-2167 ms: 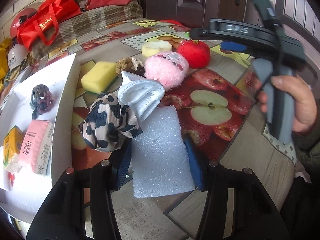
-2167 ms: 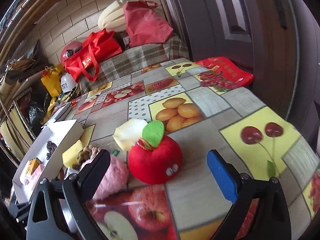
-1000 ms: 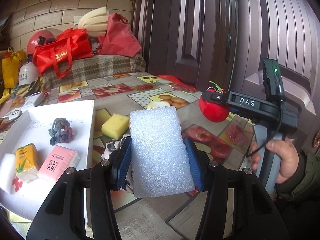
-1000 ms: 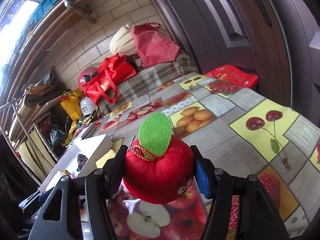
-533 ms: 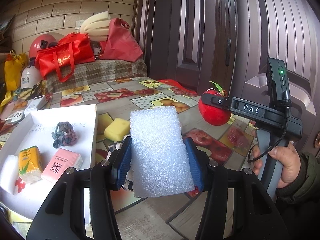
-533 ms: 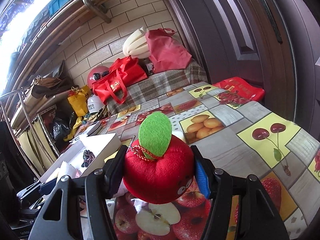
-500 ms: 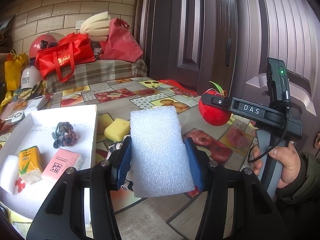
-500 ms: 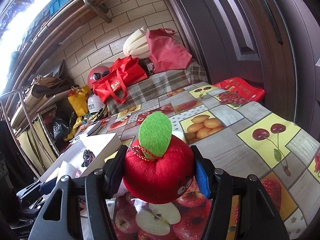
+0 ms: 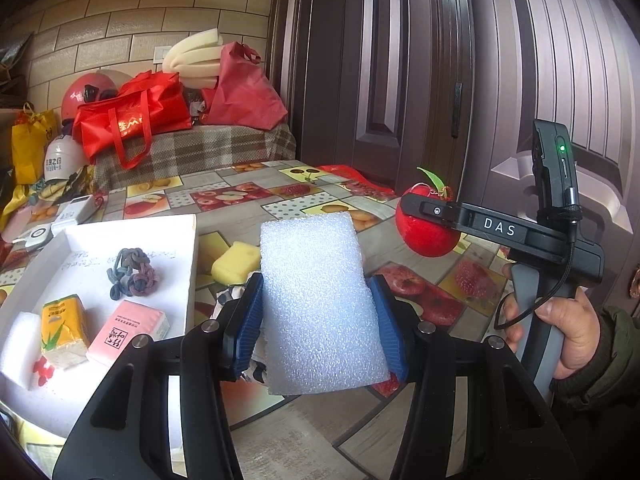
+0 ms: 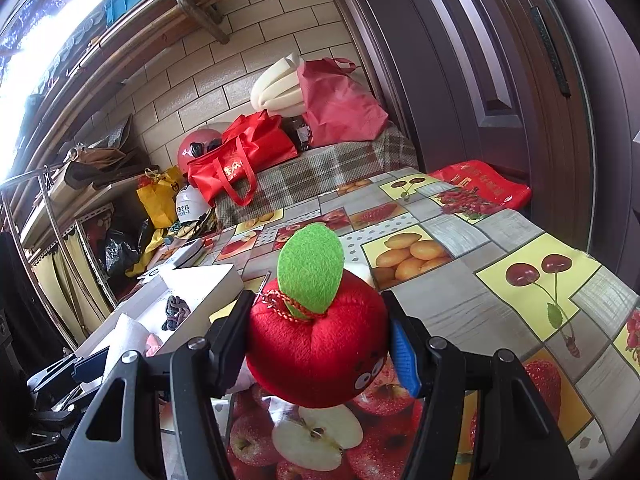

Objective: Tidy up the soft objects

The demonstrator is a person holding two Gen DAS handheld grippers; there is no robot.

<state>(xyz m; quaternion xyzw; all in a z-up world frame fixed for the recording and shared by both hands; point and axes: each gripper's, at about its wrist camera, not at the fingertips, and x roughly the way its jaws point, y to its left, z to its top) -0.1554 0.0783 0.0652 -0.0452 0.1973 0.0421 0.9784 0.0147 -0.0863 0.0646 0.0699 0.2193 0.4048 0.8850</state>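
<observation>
Left gripper (image 9: 316,316) clamped on a white foam block (image 9: 320,304), held up off the table (image 9: 248,200). Right gripper (image 10: 320,344) clamped on a red plush apple (image 10: 316,344) with a green felt leaf, also lifted above the table; from the left wrist view the apple (image 9: 426,232) shows at the gripper tip, with the person's right hand (image 9: 560,332) on the handle.

Table covered with a fruit-print oilcloth: apples, cherries, oranges, strawberries. On its left side a white tray (image 9: 132,228) holding a knotted hair tie (image 9: 132,276), a pink tissue pack (image 9: 128,330), a yellow tissue pack (image 9: 64,330) and a white foam piece (image 9: 18,344). Yellow sponge (image 9: 236,262) lies on the cloth just beside the tray.

Room: cream brick-tile wall (image 10: 224,72), dark brown door (image 9: 380,80) on the right. Behind the table a plaid-covered bench (image 10: 320,172) with a red bag (image 9: 132,120), a red helmet (image 9: 90,90) and rolled white foam (image 10: 276,88). Metal shelving (image 10: 48,208) at far left.
</observation>
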